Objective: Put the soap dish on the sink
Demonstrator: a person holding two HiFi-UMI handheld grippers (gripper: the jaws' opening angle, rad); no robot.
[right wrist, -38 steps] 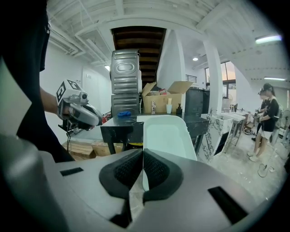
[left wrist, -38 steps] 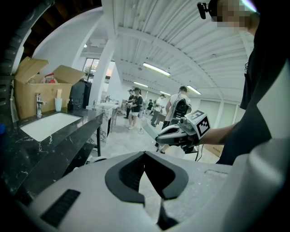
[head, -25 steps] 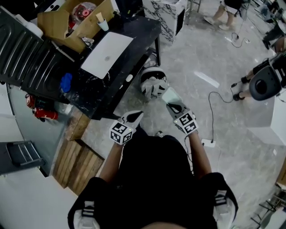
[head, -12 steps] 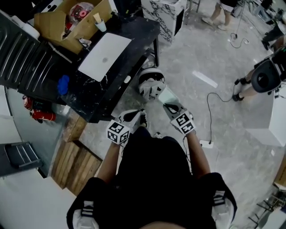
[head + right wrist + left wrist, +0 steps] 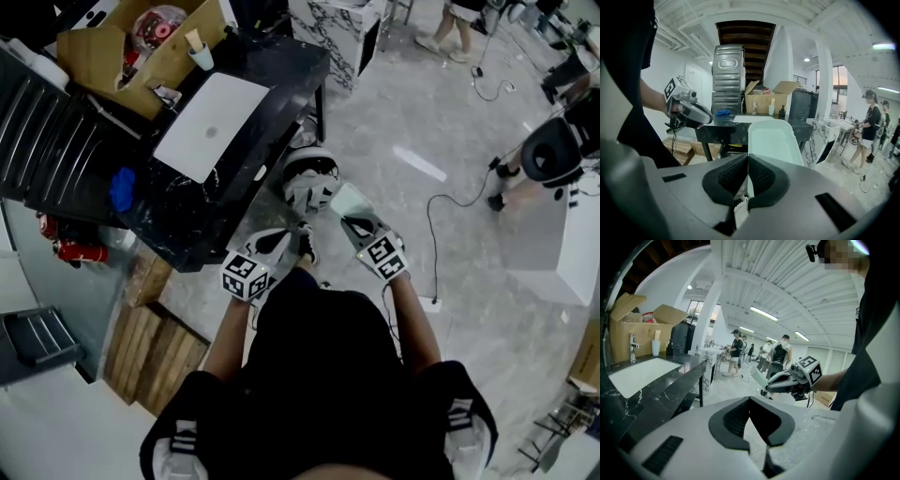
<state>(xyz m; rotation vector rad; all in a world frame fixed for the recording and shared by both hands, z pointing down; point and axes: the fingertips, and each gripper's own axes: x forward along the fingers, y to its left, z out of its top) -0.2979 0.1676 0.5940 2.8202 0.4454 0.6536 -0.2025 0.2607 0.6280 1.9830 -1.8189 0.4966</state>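
In the head view my right gripper is shut on a pale green soap dish, held above the floor in front of me. The right gripper view shows the dish standing up from the closed jaws. The white sink is set in a black counter to the upper left, apart from the dish. My left gripper sits beside the right one, shut with nothing in it. From the left gripper view I see the sink, its faucet and the dish.
A cardboard box and a cup stand behind the sink, and a blue object lies on the counter's near end. A white rounded object sits under the counter edge. Wooden pallets lie left; a cable runs right.
Both grippers keep their pose and the dish stays gripped. The left gripper has drifted slightly left and down, and the counter has slid a little leftward in the view.
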